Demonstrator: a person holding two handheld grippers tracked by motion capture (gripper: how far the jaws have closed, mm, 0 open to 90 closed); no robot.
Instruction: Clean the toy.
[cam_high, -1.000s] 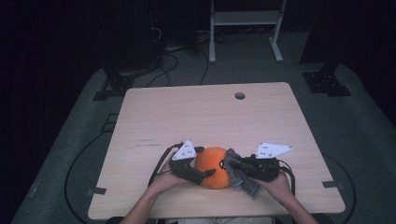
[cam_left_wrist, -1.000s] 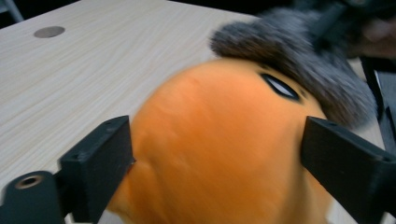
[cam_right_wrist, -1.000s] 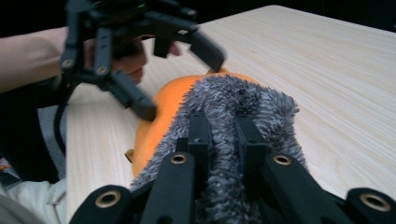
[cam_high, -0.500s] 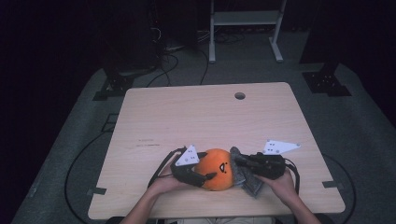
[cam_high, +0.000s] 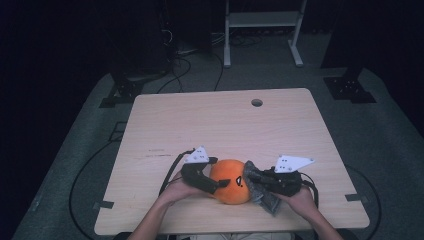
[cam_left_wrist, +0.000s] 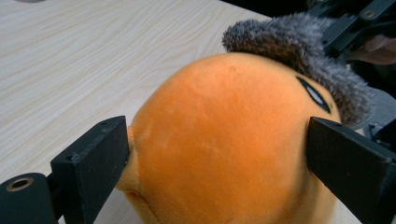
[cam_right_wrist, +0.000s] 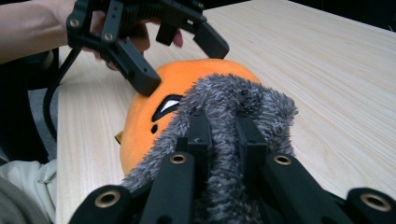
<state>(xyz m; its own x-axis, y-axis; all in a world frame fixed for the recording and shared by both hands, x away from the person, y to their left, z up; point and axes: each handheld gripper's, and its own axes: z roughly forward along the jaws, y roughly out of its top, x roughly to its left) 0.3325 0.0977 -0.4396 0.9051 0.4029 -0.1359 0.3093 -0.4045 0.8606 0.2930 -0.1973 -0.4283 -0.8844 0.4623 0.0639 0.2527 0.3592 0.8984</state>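
A round orange plush toy (cam_high: 230, 181) with a grey furry part (cam_high: 260, 192) lies near the table's front edge. My left gripper (cam_high: 217, 175) straddles its orange head (cam_left_wrist: 224, 140) from the left. Its jaws have just been opening and stand wide, with the pads (cam_left_wrist: 93, 158) right at the plush's sides and no visible squeeze. My right gripper (cam_high: 250, 177) comes from the right and is shut on the grey fur (cam_right_wrist: 233, 102), which bunches around its jaws (cam_right_wrist: 219, 121). The left gripper (cam_right_wrist: 182, 65) also shows over the orange head (cam_right_wrist: 140, 121) in the right gripper view.
The light wooden table (cam_high: 225, 125) has a small round hole (cam_high: 257, 102) near its far edge. Past the table stand a white frame (cam_high: 262, 20) and dark stands, with cables on the grey floor (cam_high: 190, 65).
The left gripper has shifted slightly at the plush, its grey plate dipping and coming back up. The plush and the right gripper have stayed about where they were.
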